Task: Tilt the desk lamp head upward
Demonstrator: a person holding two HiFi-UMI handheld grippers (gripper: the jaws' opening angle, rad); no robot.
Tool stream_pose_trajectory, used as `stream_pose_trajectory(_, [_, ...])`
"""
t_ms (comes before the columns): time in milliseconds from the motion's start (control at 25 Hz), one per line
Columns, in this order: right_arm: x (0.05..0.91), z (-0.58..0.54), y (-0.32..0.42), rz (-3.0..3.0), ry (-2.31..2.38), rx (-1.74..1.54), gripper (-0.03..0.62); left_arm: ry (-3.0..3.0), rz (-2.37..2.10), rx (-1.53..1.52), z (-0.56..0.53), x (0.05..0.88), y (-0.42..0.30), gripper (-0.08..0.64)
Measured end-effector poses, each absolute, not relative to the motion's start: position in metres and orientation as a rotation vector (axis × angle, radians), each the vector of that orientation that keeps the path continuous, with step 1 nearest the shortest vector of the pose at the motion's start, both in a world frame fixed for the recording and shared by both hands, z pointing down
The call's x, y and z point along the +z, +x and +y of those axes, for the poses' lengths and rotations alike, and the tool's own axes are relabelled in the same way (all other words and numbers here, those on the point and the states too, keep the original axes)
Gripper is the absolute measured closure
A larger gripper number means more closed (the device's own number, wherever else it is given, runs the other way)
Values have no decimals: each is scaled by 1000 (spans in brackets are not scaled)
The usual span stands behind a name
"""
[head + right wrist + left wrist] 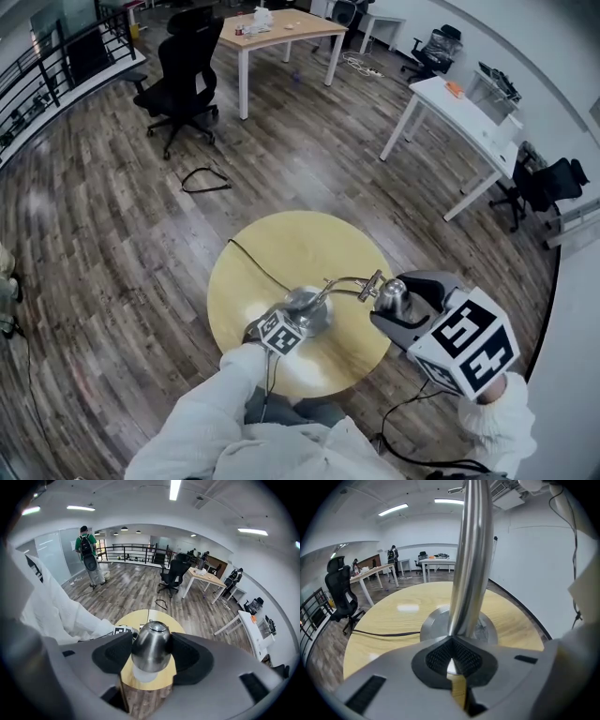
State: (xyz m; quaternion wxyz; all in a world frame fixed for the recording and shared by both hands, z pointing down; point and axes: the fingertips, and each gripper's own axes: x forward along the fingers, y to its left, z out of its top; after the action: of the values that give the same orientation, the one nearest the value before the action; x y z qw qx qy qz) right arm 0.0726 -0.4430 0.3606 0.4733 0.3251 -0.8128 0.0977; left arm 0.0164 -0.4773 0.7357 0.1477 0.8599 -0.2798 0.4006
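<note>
A silver desk lamp stands on a round yellow table [281, 244]. Its round base [307, 307] sits near the table's front, and a bent arm [349, 281] leads right to the lamp head [392, 294]. My left gripper [284, 328] is shut on the lamp's upright pole [471, 573] just above the base [487, 627], with the pads wrapped around the pole. My right gripper [405, 309] holds the rounded metal lamp head [151, 646] between its wide-set pads [111, 653], which touch it on both sides. The white bulb end faces down toward the table [140, 620].
The lamp's black cord [255, 266] runs across the table to the back left. On the wood floor lie a cable loop [204, 180] and stand a black office chair [183, 80] and desks [281, 33]. A person with a backpack [88, 550] walks far off.
</note>
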Motion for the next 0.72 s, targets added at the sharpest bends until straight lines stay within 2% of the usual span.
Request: stream_pose_trajectory(720, [352,-472,44,-1858,614,217,316,2480,-745,1217,-479,736,20,560])
